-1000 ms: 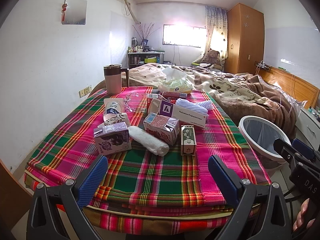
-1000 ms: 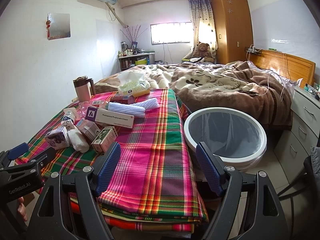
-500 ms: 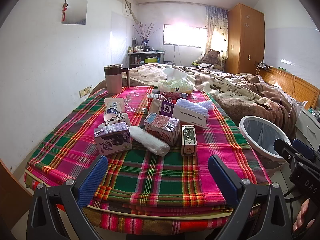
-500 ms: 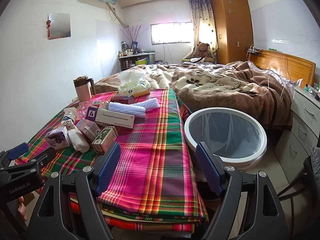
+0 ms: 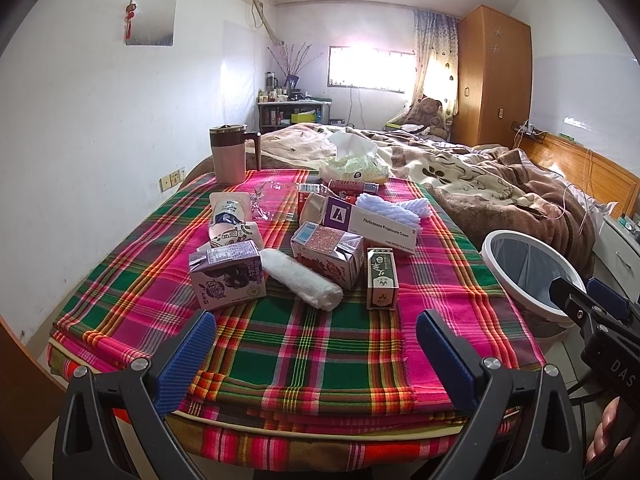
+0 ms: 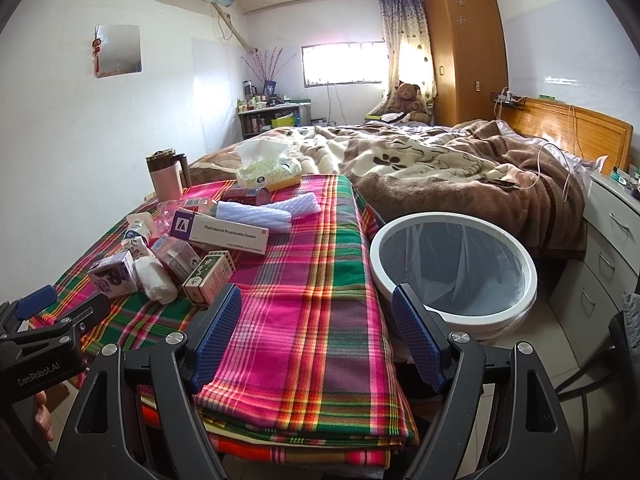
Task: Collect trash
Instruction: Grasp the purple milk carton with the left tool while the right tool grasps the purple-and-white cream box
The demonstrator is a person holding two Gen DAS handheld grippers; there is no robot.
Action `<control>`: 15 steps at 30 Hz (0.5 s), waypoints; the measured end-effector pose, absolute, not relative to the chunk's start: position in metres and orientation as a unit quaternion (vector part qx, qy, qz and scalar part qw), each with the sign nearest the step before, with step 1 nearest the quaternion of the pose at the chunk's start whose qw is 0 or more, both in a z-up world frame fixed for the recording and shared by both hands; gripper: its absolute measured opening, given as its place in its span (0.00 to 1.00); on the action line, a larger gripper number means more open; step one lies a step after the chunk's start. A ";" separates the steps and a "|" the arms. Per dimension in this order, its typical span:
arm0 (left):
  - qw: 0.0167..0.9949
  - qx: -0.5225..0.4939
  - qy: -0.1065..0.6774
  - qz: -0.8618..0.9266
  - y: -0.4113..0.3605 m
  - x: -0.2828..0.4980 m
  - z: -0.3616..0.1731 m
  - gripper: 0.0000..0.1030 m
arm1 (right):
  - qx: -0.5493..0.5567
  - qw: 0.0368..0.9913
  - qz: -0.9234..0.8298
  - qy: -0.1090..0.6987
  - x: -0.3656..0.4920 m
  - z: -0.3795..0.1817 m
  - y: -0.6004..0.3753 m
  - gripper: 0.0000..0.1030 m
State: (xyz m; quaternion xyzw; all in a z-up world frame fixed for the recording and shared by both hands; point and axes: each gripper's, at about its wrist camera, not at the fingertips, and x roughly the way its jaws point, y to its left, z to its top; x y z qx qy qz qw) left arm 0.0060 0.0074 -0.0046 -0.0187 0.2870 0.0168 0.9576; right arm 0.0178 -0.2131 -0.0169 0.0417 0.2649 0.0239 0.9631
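Observation:
On the plaid-covered table (image 5: 312,344) lies a cluster of trash: a purple drink carton (image 5: 227,274), a rolled white tissue (image 5: 301,279), a pink carton (image 5: 327,254), a green and white box (image 5: 382,279), a long cream box (image 5: 370,229) and a squashed pouch (image 5: 226,212). My left gripper (image 5: 314,354) is open at the table's near edge, short of the cluster. A white-rimmed bin (image 6: 452,266) with a liner stands on the floor right of the table. My right gripper (image 6: 316,336) is open over the table's right corner, beside the bin.
A pink mug (image 5: 229,156), a tissue pack (image 5: 354,168), a can (image 6: 245,195) and folded white cloths (image 6: 272,210) sit at the table's far end. A bed with brown blankets (image 6: 440,168) lies behind. White drawers (image 6: 608,248) stand right of the bin.

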 end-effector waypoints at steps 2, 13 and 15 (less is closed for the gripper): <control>0.957 -0.020 0.289 0.023 0.011 0.008 -0.006 0.99 | 0.042 0.963 0.028 0.266 0.020 -0.018 -0.213 0.77; 0.945 -0.054 0.320 0.038 0.056 0.038 -0.023 0.98 | 0.018 0.960 0.070 0.270 0.061 -0.027 -0.201 0.77; 0.943 -0.051 0.324 0.051 0.064 0.048 -0.026 0.98 | 0.010 0.960 0.080 0.268 0.069 -0.028 -0.195 0.77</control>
